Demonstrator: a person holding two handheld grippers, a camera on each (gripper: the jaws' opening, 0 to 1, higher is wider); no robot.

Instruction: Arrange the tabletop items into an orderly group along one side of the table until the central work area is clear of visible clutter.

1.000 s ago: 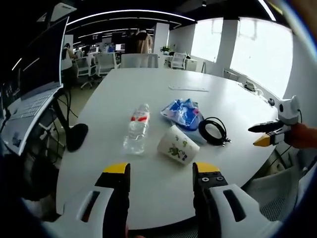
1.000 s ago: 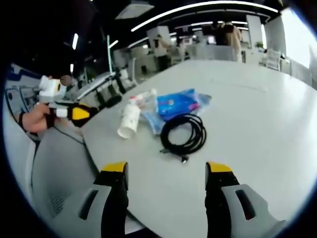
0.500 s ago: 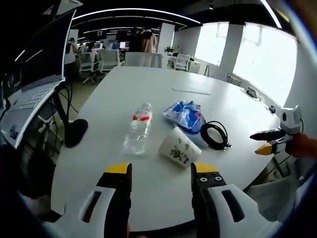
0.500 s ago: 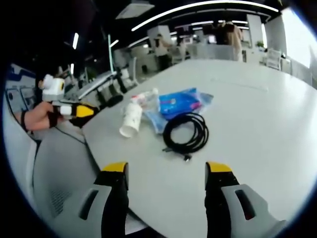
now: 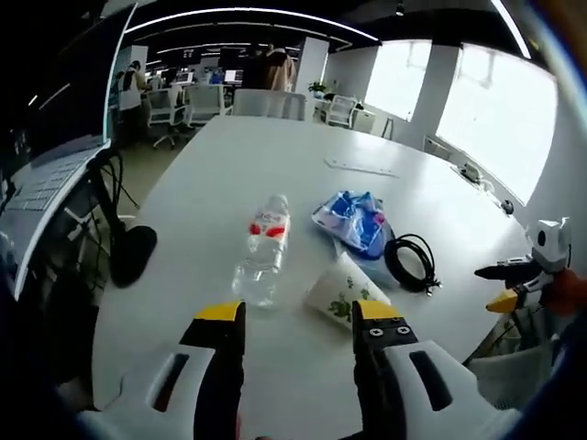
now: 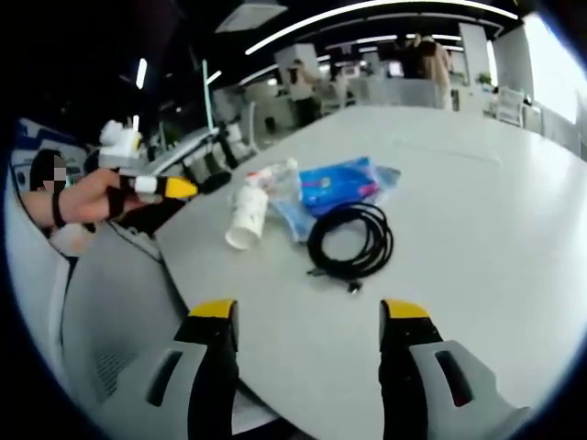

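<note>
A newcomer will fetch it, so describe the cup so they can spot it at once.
On the big white table, a small cluster lies near the edge. The cup is on its side between the clear water bottle and the black coiled cable, beside the blue packet. It alone is white paper with a green print.

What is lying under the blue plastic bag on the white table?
Only the bare white table shows around the blue bag. The paper cup and the black cable lie beside it. The bag is crumpled, so anything beneath it is hidden.
</note>
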